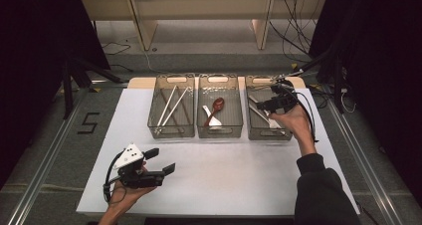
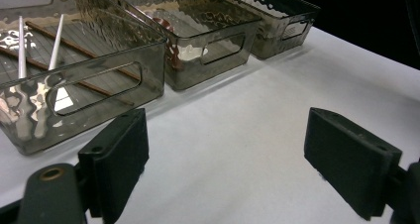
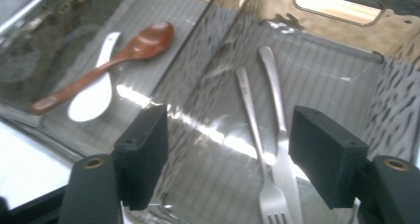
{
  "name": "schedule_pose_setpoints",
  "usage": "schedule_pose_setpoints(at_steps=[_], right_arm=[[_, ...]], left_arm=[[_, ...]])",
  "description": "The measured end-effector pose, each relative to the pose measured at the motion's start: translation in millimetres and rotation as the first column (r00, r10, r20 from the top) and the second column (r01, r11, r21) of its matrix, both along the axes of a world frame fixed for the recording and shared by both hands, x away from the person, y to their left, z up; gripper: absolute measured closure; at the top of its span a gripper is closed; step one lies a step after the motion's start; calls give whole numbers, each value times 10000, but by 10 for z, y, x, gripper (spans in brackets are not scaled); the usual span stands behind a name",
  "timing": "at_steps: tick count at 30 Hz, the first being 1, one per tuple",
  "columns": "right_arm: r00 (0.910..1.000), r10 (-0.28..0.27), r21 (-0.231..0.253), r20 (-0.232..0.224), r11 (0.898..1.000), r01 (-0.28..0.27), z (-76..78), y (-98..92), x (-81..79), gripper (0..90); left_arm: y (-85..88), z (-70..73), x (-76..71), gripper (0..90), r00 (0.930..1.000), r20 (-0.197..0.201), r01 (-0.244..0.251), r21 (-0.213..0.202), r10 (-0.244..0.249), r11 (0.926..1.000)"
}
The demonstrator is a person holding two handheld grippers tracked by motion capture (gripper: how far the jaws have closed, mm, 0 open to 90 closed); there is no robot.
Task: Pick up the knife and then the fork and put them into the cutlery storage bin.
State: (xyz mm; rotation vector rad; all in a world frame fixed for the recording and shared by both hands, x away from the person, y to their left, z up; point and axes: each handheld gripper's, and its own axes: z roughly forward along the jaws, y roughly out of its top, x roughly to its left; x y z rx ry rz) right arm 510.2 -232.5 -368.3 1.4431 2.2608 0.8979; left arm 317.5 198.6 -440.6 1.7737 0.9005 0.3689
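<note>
Three smoky clear bins stand in a row at the back of the white table point(image 1: 224, 170). The left bin point(image 1: 171, 133) holds white and brown chopsticks point(image 1: 169, 105). In the middle bin point(image 1: 219, 133) lie a wooden spoon point(image 3: 114, 60) and a white spoon point(image 3: 91, 97). The right bin point(image 1: 266, 135) holds two metal forks point(image 3: 277, 110) flat on its floor. My right gripper point(image 3: 233, 149) hovers over that bin, open, the forks below it and nothing between its pads. Near the front left of the table my left gripper point(image 1: 161, 161) is open and empty, aimed toward the bins point(image 2: 247, 149).
The table's near half is bare white surface between the two hands. Beyond the bins are a wooden shelf frame point(image 1: 199, 16) and loose cables point(image 1: 293, 36) on the floor. Dark stands flank the table on both sides.
</note>
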Motion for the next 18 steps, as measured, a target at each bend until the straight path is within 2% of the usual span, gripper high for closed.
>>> schedule_pose_setpoints(at_steps=[10,18], right_arm=[[9963,471,512,714,9974,-508,22,76,-261,262],[9901,637,672,1252,9951,-725,1,122,-461,248]], left_arm=[[-6,-4,3,169,10000,-11,46,9,-46,10000],[-11,-7,3,167,10000,-70,68,-20,-68,10000]])
